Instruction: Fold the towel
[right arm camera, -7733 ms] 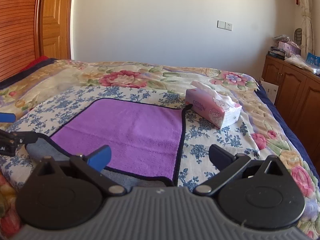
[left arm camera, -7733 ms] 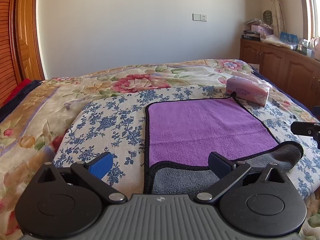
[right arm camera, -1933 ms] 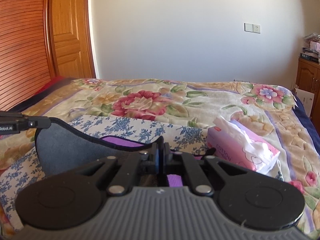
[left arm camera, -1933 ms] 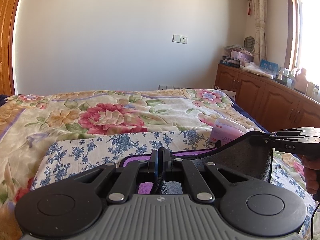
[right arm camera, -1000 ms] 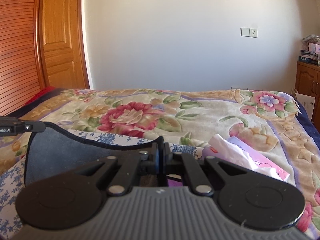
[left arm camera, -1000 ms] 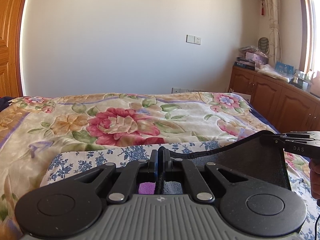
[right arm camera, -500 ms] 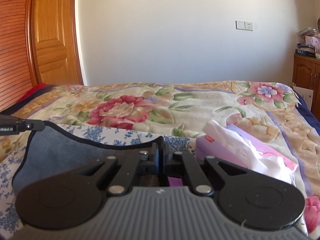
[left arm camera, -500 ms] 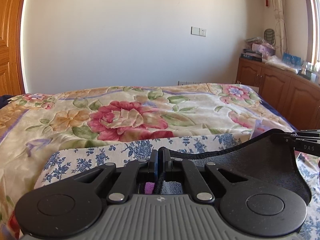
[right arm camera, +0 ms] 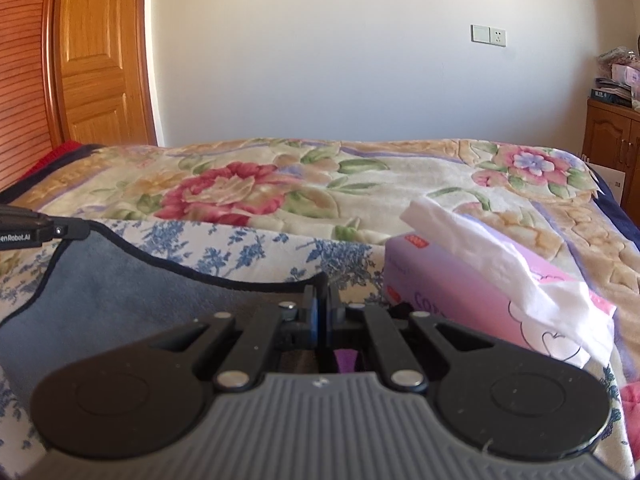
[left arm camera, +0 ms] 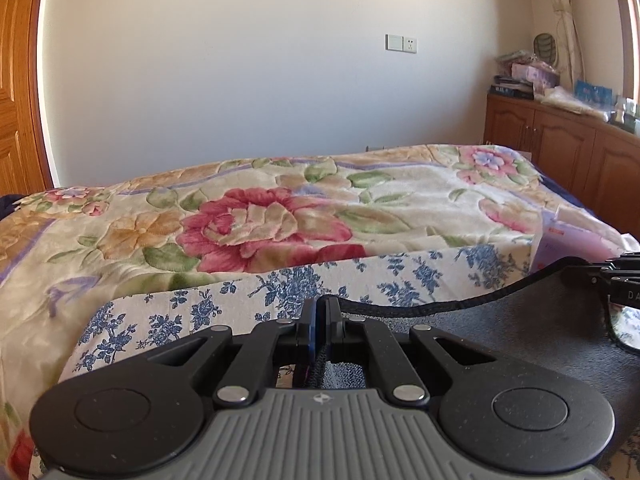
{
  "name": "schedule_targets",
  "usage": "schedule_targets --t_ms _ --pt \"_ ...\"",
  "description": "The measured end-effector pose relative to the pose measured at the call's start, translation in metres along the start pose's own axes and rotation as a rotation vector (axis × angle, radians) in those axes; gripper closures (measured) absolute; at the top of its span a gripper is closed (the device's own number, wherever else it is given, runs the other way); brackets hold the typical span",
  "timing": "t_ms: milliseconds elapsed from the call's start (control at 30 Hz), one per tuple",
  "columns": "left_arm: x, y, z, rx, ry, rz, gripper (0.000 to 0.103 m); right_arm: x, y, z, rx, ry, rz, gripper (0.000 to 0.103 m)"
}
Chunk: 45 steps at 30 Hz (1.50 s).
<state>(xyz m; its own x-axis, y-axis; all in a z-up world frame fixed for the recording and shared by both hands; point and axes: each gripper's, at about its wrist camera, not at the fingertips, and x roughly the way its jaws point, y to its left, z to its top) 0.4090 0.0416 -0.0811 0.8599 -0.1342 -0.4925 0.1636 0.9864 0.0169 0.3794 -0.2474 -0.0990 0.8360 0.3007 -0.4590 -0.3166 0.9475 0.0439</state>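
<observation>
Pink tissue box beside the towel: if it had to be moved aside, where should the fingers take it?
Grip the pink cardboard tissue box across its narrow width, coming from above near its close end; the white tissue spilling out covers the top further along.

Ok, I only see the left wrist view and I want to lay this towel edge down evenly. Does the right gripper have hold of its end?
Observer: Yes. The right gripper has its jaws shut on the dark trimmed edge of the towel.
Operator: Anything close to it on that side?
Observer: A pink tissue box sits on the bed just right of those jaws, with a white tissue sticking out of the top.
</observation>
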Motion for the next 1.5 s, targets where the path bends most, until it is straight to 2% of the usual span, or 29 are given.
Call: schedule_targets --t_ms 267,333,400,467,500,533,567,733,900,1033,1200,1300,1400,1500 --pt "0.015 -0.005 -0.007 0.03 0.038 -0.004 0.097 0.006 -0.006 -0.007 0.025 0.035 -0.006 0.097" --pt "0.015 -0.006 -0.007 0.03 0.038 -0.001 0.095 0.005 -0.006 -0.007 0.032 0.04 -0.009 0.091" --pt "0.015 -0.006 -0.008 0.022 0.041 0.004 0.093 0.005 -0.007 -0.007 0.036 0.041 -0.011 0.089" --pt "0.014 -0.005 -0.009 0.007 0.058 0.001 0.081 0.004 -0.007 -0.008 0.034 0.043 -0.02 0.086" --pt "0.014 -0.006 -0.009 0.006 0.06 0.007 0.072 0.003 -0.007 -0.008 0.032 0.044 -0.022 0.072" --pt "0.012 -0.007 -0.01 0.007 0.058 0.016 0.065 0.002 -0.007 -0.008 0.033 0.039 -0.022 0.063" --pt "0.011 -0.007 -0.01 0.007 0.056 0.018 0.064 0.0 -0.007 -0.007 0.034 0.034 -0.021 0.051" --pt "0.002 -0.009 -0.011 -0.004 0.049 0.018 0.04 -0.008 -0.005 -0.003 0.017 0.041 -0.033 0.049" --pt "-0.013 -0.013 -0.012 -0.009 0.046 0.018 0.022 -0.019 0.001 0.002 0.007 0.061 -0.039 0.043" --pt "-0.03 -0.017 -0.01 -0.006 0.046 0.008 0.018 -0.03 0.01 0.009 -0.006 0.064 -0.041 0.038" --pt "-0.054 -0.023 -0.004 -0.003 0.033 0.0 0.012 -0.05 0.022 0.015 -0.021 0.056 -0.048 0.02" --pt "-0.068 -0.025 0.001 -0.009 0.021 -0.004 0.008 -0.063 0.027 0.017 -0.008 0.051 -0.044 0.017" --pt "-0.083 -0.029 0.005 -0.008 -0.002 0.037 0.002 -0.076 0.032 0.017 0.001 0.042 -0.045 0.009" --pt "-0.098 -0.03 0.009 -0.008 -0.018 0.03 0.0 -0.086 0.037 0.014 0.001 0.038 -0.045 0.004"
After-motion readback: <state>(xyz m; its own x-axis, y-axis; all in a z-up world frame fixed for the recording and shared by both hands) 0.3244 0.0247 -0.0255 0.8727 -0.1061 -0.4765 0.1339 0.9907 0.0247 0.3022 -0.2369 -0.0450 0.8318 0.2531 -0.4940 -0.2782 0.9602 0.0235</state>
